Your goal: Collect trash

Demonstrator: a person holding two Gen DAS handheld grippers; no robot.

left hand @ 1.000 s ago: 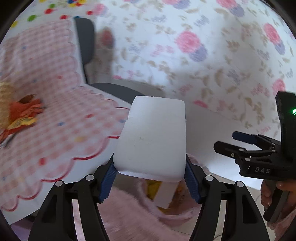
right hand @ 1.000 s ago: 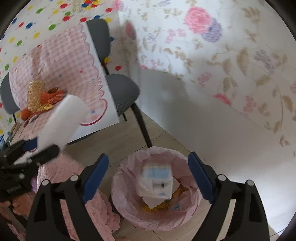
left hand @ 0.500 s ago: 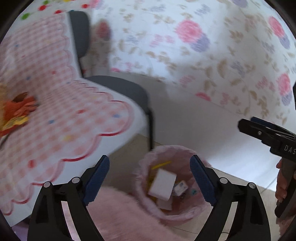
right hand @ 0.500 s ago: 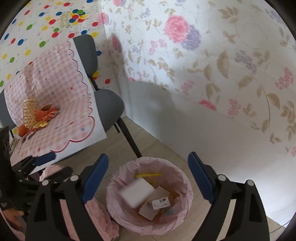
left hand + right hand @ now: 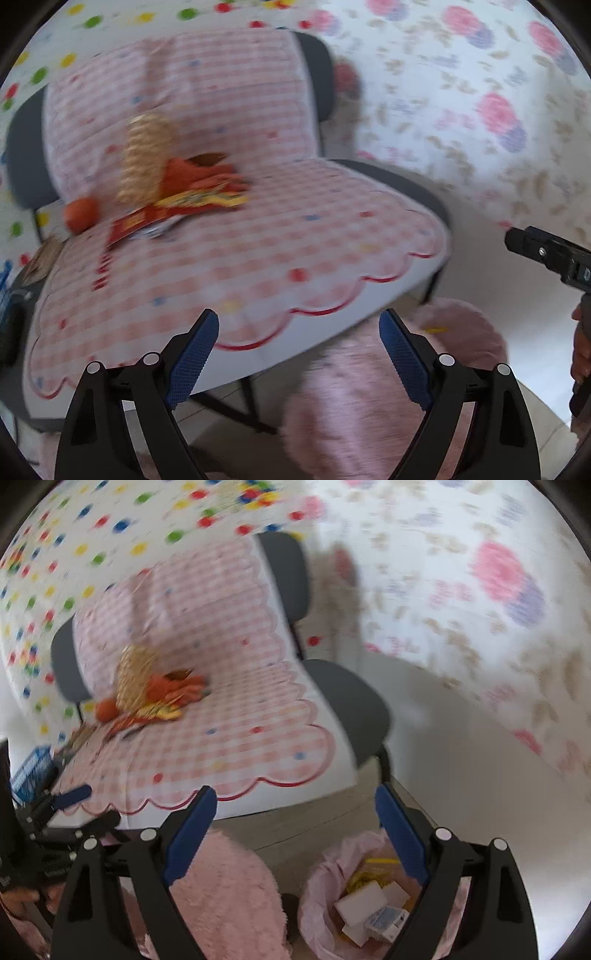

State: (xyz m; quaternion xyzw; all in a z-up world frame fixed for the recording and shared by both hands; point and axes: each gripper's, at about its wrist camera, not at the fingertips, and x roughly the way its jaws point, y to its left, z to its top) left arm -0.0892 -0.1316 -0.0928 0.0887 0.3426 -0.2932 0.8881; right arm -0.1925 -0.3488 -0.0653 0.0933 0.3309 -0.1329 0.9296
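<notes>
Across both wrist views I see the biggest thing first: a pink checked cloth (image 5: 280, 236) draped over a row of grey chairs (image 5: 343, 698), set against flowered wallpaper, which I take to serve as the work surface where the litter waits. Below it, on the floor, sits a pink-lined bin (image 5: 321, 897), just beside a fluffy pink cushion (image 5: 225, 893); I judge it stands there so either hand can drop into it. A white foam block (image 5: 360, 901) and a small printed carton (image 5: 388, 919) already lie inside. Up on the cloth a heap of remaining trash stays: red and yellow wrappers (image 5: 184, 206), a woven yellow tube (image 5: 144, 158) standing over them, an orange ball (image 5: 81, 216) at their side. My left gripper (image 5: 299, 354) has just been opening and its jaws stand released, nothing between them, aimed toward that heap. My right gripper (image 5: 295, 834) is likewise spread wide and empty, hanging above the bin's near rim.
</notes>
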